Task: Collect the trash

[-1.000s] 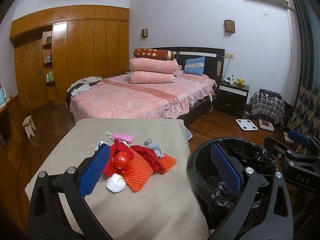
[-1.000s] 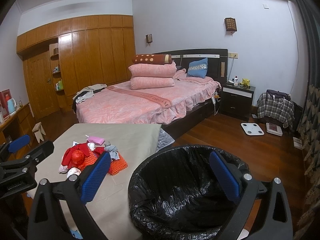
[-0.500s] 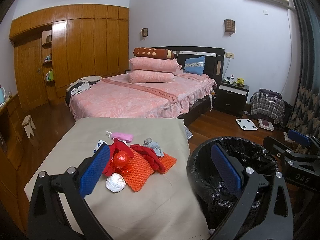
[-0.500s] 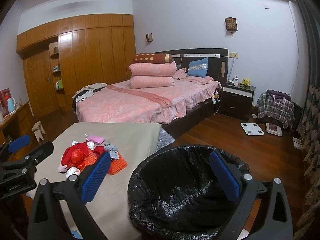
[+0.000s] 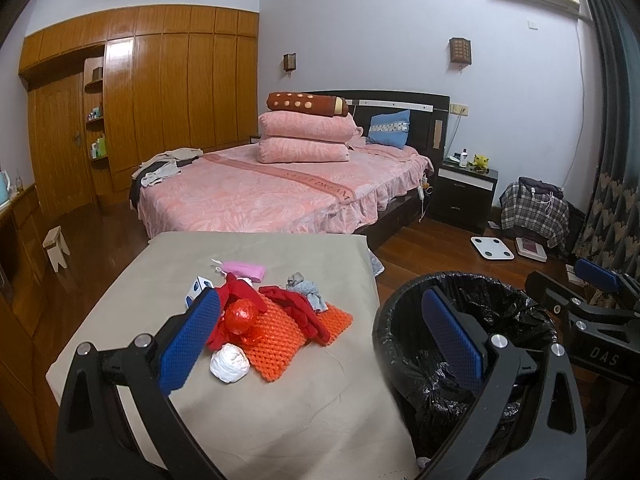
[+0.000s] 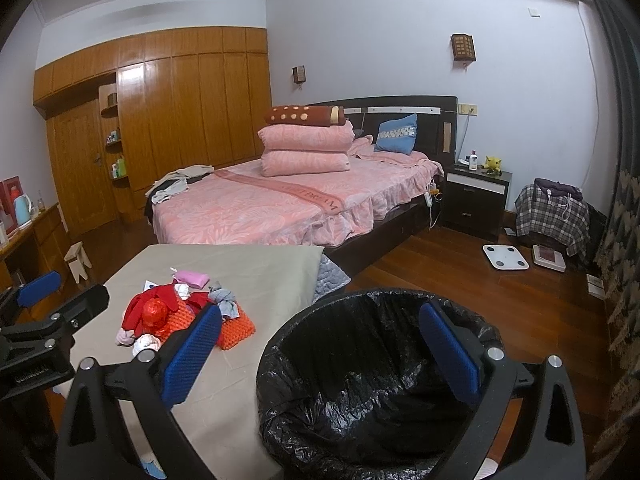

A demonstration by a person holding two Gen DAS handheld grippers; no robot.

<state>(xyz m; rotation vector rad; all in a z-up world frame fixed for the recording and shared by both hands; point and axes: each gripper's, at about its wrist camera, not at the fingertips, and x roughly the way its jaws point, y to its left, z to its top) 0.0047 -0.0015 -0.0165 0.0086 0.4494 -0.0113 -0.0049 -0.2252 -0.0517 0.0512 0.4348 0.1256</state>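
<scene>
A heap of trash lies on the beige-covered table (image 5: 280, 400): a white crumpled paper ball (image 5: 229, 363), a red shiny ball (image 5: 240, 315), red cloth (image 5: 296, 308), an orange knitted mat (image 5: 280, 332), a grey rag (image 5: 308, 290) and a pink packet (image 5: 244, 270). To the table's right stands a bin with a black liner (image 5: 460, 352) (image 6: 360, 380). My left gripper (image 5: 320, 344) hovers open over the table's near right part, holding nothing. Above the bin, my right gripper (image 6: 320, 348) is open and holds nothing. The heap (image 6: 168, 316) also shows in the right wrist view.
A pink bed (image 5: 280, 196) stands behind the table, a dark nightstand (image 5: 466, 196) to its right. A white scale (image 5: 492, 247) lies on the wood floor. A wooden wardrobe (image 5: 160, 108) fills the left wall, with a small stool (image 5: 56, 246) nearby.
Both views have barely shifted. Both grippers remain open and the heap has not moved.
</scene>
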